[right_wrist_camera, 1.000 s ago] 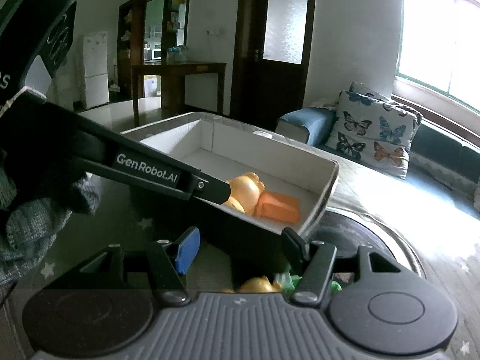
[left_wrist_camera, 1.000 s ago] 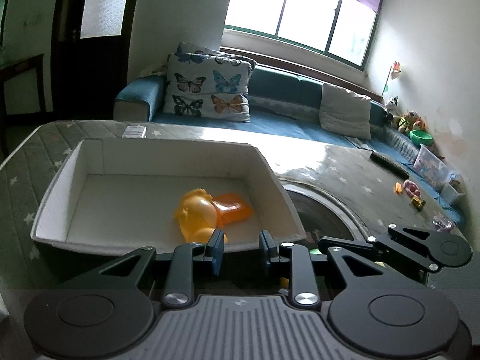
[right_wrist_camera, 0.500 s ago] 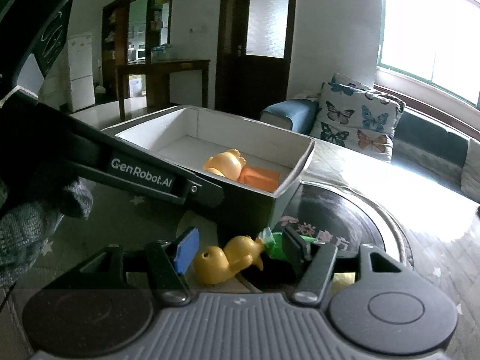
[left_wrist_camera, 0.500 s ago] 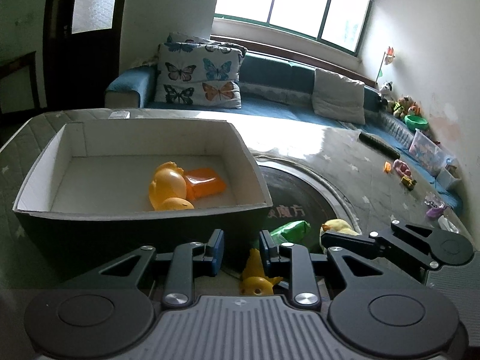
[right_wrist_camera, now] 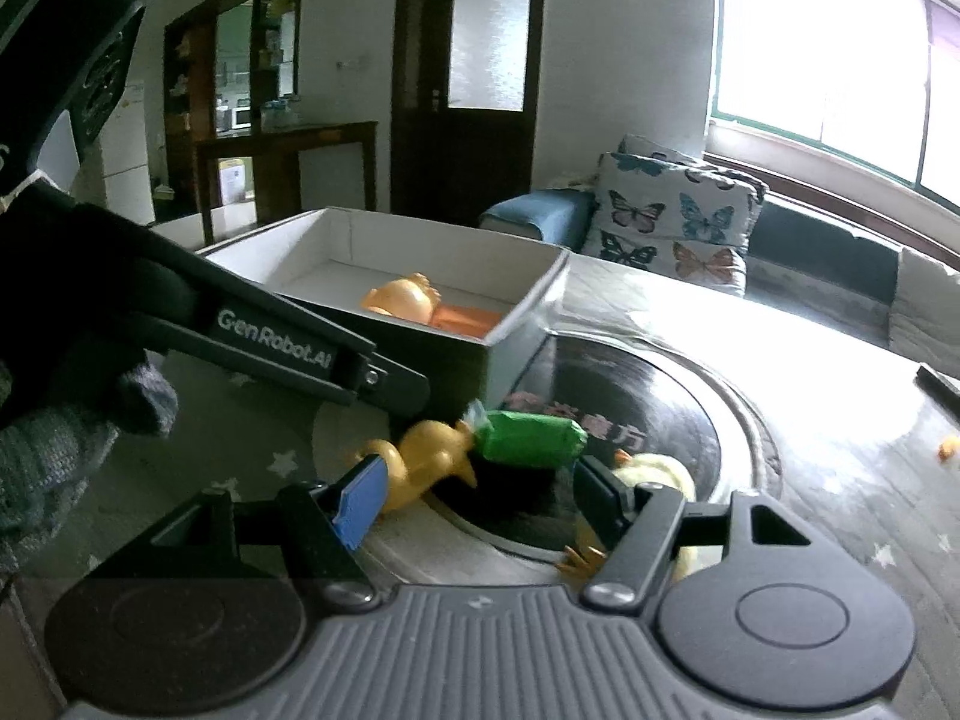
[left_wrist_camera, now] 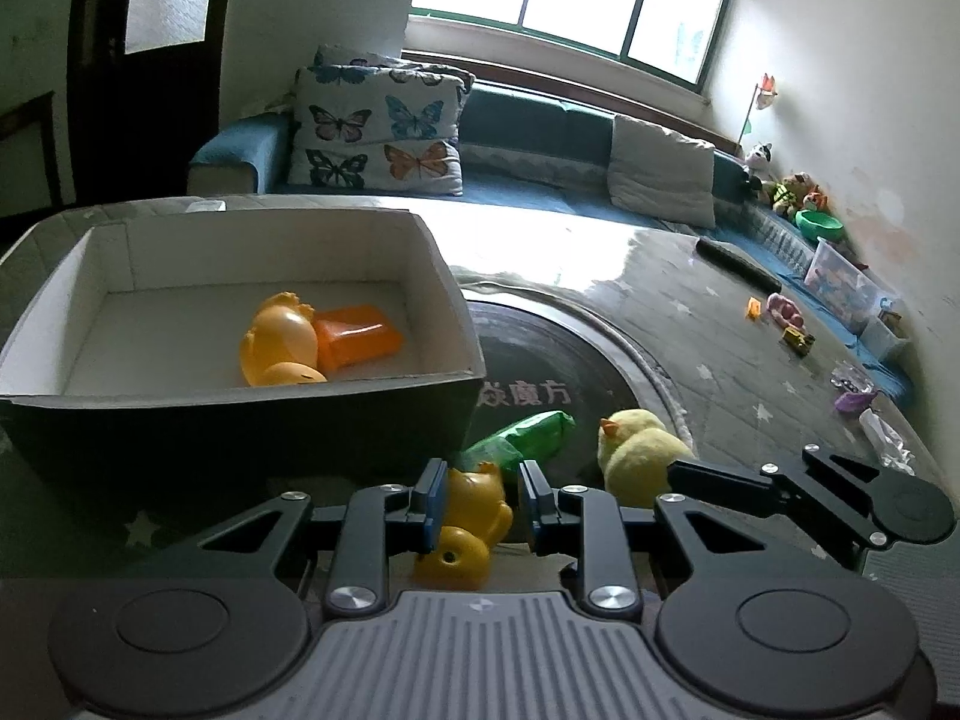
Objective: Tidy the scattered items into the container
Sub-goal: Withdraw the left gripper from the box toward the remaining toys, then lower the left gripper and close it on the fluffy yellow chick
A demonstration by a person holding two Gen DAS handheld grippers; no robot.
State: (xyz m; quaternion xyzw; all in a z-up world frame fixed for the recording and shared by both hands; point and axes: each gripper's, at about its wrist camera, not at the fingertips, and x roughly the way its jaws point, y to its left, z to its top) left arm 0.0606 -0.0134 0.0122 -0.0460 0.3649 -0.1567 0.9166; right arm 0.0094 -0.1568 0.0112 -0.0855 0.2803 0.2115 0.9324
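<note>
The open box (left_wrist_camera: 372, 385) (right_wrist_camera: 522, 324) stands on the table and holds a yellow duck (left_wrist_camera: 277, 343) and an orange block (left_wrist_camera: 357, 341). A small yellow rubber duck (left_wrist_camera: 465, 525) (right_wrist_camera: 429, 462) lies on the table in front of the box, between the fingers of my open left gripper (left_wrist_camera: 485, 501). A green packet (left_wrist_camera: 522, 435) (right_wrist_camera: 531, 438) lies beside it. A pale plush chick (left_wrist_camera: 639, 450) (right_wrist_camera: 657, 471) sits to the right. My right gripper (right_wrist_camera: 480, 501) is open above the packet and the rubber duck, holding nothing.
The table has a dark round centre plate (left_wrist_camera: 552, 372). A black remote (left_wrist_camera: 738, 264) and small toys (left_wrist_camera: 786, 315) lie at the far right. A sofa with butterfly cushions (left_wrist_camera: 384, 138) runs behind. My gloved left hand (right_wrist_camera: 54, 456) shows in the right wrist view.
Both grippers pulled back and down from the box to the table in front of it. The small rubber duck now sits between my left fingers; the plush chick came into full view.
</note>
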